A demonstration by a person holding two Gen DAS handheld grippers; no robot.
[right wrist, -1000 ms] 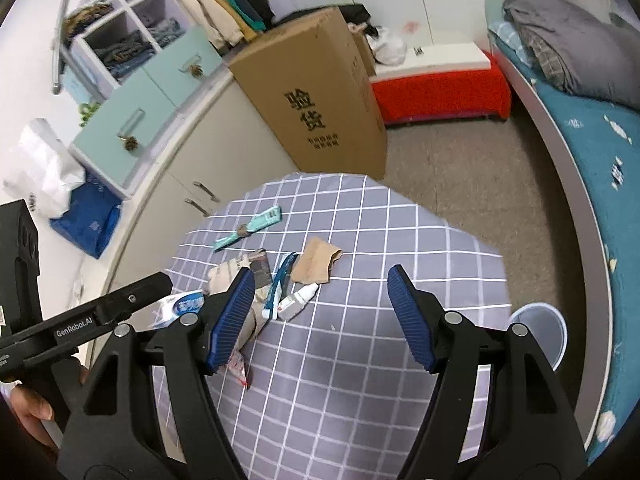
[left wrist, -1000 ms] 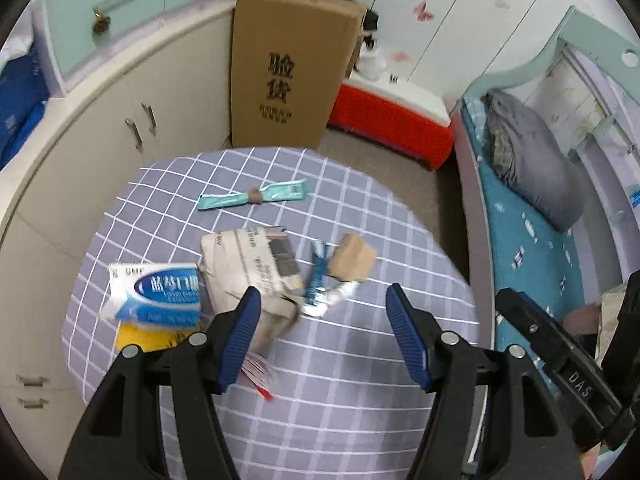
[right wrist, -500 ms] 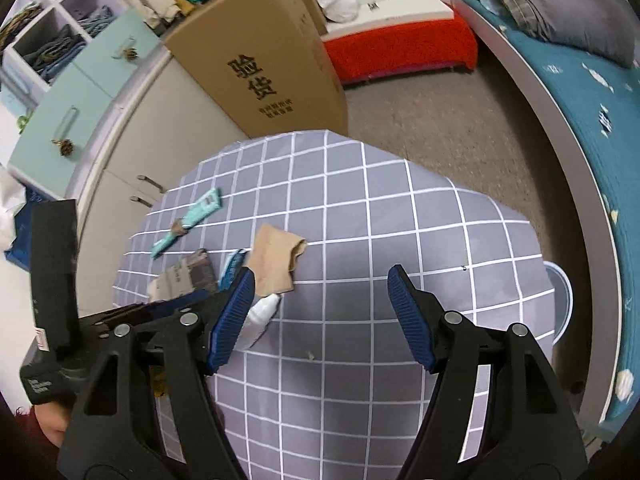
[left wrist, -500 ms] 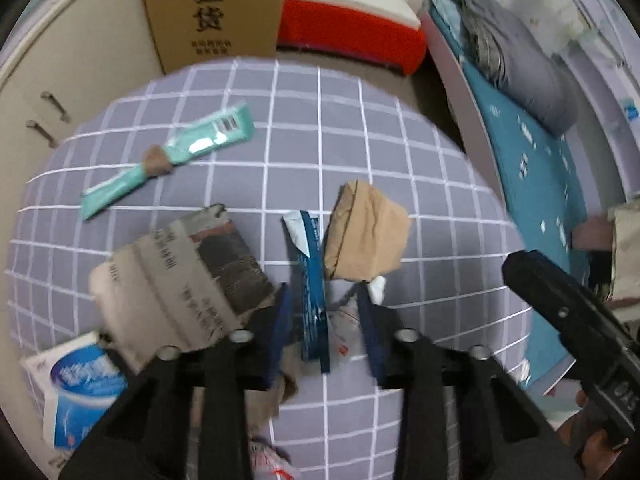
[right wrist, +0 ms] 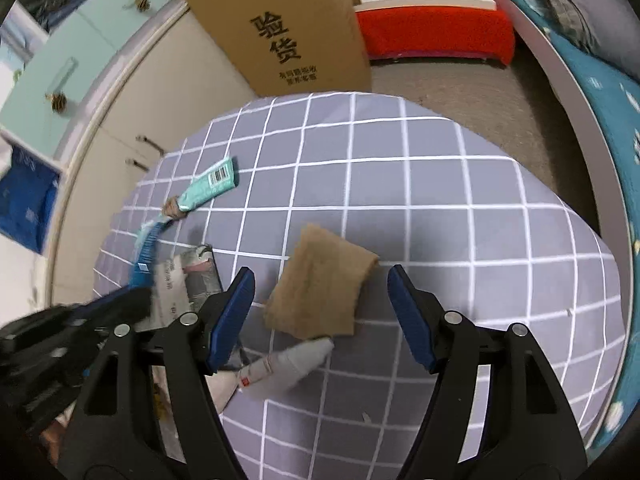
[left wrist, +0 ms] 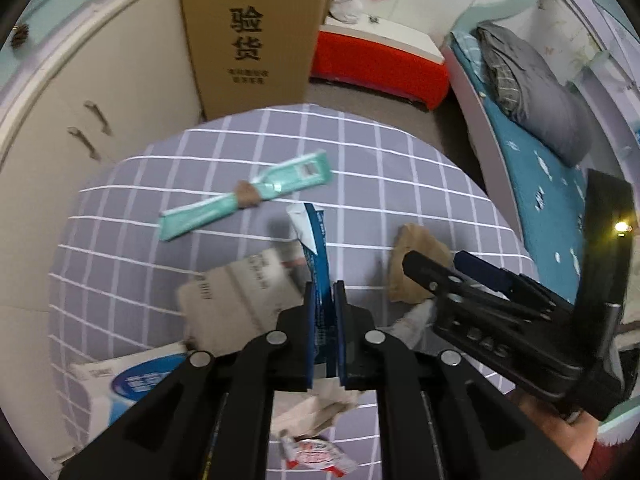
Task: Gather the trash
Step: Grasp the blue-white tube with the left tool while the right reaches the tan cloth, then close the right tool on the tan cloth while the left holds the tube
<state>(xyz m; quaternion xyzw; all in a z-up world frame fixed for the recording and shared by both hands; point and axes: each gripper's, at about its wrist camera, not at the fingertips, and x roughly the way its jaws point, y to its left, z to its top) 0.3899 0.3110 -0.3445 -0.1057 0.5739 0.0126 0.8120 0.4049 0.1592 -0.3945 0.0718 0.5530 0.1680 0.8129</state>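
- The left gripper (left wrist: 322, 292) has its jaws nearly shut and closing on a blue wrapper (left wrist: 316, 240). The pads press its lower part; the strip stands up between them toward 12 o'clock.
- The wrapper is thin, light and limp. Judgement: it will flop and may slide out unless pinched well in from its edge.
- The right gripper (right wrist: 320, 300) hovers with its jaws wide apart and nothing held. The brown paper piece (right wrist: 324, 288) lies flat on the tabletop (right wrist: 460, 208) between the two pads, not touched by either.
- Judgement: the brown piece is light, soft and hard to lift flat; grip a raised corner or its creased edge.
- A squeezed white tube (right wrist: 288, 364) lies touching the brown piece at 6 o'clock. Judgement: it is soft-walled and rounded; grip across its flattened body.
- A teal packet (left wrist: 244, 196) lies apart from the pile, at 11 o'clock of the left gripper in the left wrist view.
- A grey printed carton (left wrist: 240, 300), flattened, lies just beside the left jaws at 9 o'clock. Judgement: stiff enough to lift by one edge.
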